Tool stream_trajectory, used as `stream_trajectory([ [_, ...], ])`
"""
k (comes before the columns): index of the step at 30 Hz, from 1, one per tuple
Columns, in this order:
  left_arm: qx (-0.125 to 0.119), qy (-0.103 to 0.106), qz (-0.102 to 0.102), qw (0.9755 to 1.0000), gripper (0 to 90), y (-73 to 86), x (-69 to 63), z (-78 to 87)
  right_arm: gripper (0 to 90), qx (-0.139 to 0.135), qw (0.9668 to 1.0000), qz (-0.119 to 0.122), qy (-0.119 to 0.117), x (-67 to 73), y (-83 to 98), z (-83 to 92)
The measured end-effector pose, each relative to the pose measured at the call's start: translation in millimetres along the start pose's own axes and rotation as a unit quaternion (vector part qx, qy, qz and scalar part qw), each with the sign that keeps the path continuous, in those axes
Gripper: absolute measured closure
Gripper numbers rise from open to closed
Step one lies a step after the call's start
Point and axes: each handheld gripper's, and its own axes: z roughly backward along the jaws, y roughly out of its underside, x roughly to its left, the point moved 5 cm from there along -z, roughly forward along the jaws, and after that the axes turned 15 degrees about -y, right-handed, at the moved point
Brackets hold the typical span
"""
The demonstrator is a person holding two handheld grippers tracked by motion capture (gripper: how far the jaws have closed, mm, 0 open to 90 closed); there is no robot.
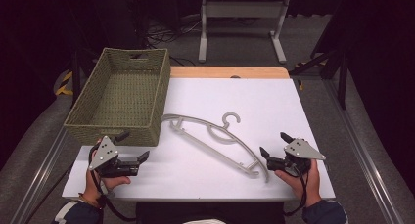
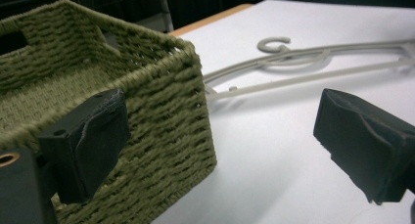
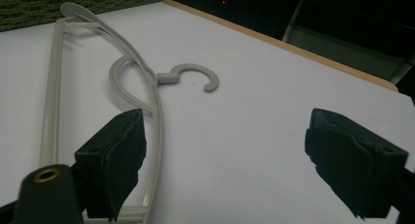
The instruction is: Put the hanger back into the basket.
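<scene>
A grey plastic hanger [image 1: 211, 149] lies flat and slantwise on the white table [image 1: 274, 101], its hook towards the far side. A green woven basket [image 1: 117, 133] stands at the table's left, with nothing in it. My left gripper [image 1: 134, 145] is open just in front of the basket's near right corner, holding nothing. In the left gripper view the basket's corner [image 2: 161, 121] sits between the spread jaws [image 2: 225, 145], with the hanger [image 2: 293, 57] beyond. My right gripper [image 1: 273, 143] is open beside the hanger's near right end. The hanger [image 3: 166, 78] runs past the left jaw of that gripper [image 3: 225, 160].
A wooden strip [image 1: 230, 72] edges the table's far side. Behind it, on the floor, stands a grey metal frame [image 1: 242, 11] among cables. Metal rails run along both sides of the table. Bare white table lies right of the hanger.
</scene>
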Motion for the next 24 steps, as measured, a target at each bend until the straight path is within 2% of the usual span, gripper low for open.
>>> stream_trajectory([
  [6, 0.012, 0.02, -0.006, 0.9997, 7.6, 4.8, -6.2, -1.8, 14.8, 0.011, 0.9999, -0.004, -0.008, 0.7, 1.5, -3.8],
  [9, 0.014, 0.031, -0.012, 0.9994, 9.9, 6.8, -9.2, -2.5, 14.9, 0.027, 0.9995, -0.002, -0.018, 2.7, 2.5, -8.3],
  [13, 0.025, 0.041, -0.022, 0.9986, 10.3, 10.6, -12.7, -2.9, 17.0, 0.04, 0.9976, -0.018, -0.053, 5.5, -3.5, -14.3],
  [16, 0.03, 0.036, -0.029, 0.9985, 7.9, 11.1, -14.5, -2.7, 21.7, 0.059, 0.9949, -0.02, -0.078, 4.6, -10.1, -19.8],
  [18, 0.036, 0.03, -0.037, 0.9982, 7.0, 11.4, -15.3, -4.7, 27.9, 0.086, 0.9911, -0.026, -0.098, 2.9, -11.9, -27.2],
  [19, 0.039, 0.03, -0.039, 0.998, 5.9, 12.0, -15.8, -6.3, 31.4, 0.106, 0.9885, -0.021, -0.105, 2.0, -11.6, -31.4],
  [21, 0.046, 0.033, -0.039, 0.9976, 5.8, 13.3, -16.5, -8.6, 36.1, 0.152, 0.9812, -0.016, -0.118, 0.7, -8.9, -40.9],
  [24, 0.051, 0.037, -0.042, 0.9971, 5.8, 14.7, -17.9, -9.6, 43.3, 0.2, 0.9708, -0.024, -0.13, -1.0, -5.4, -54.3],
])
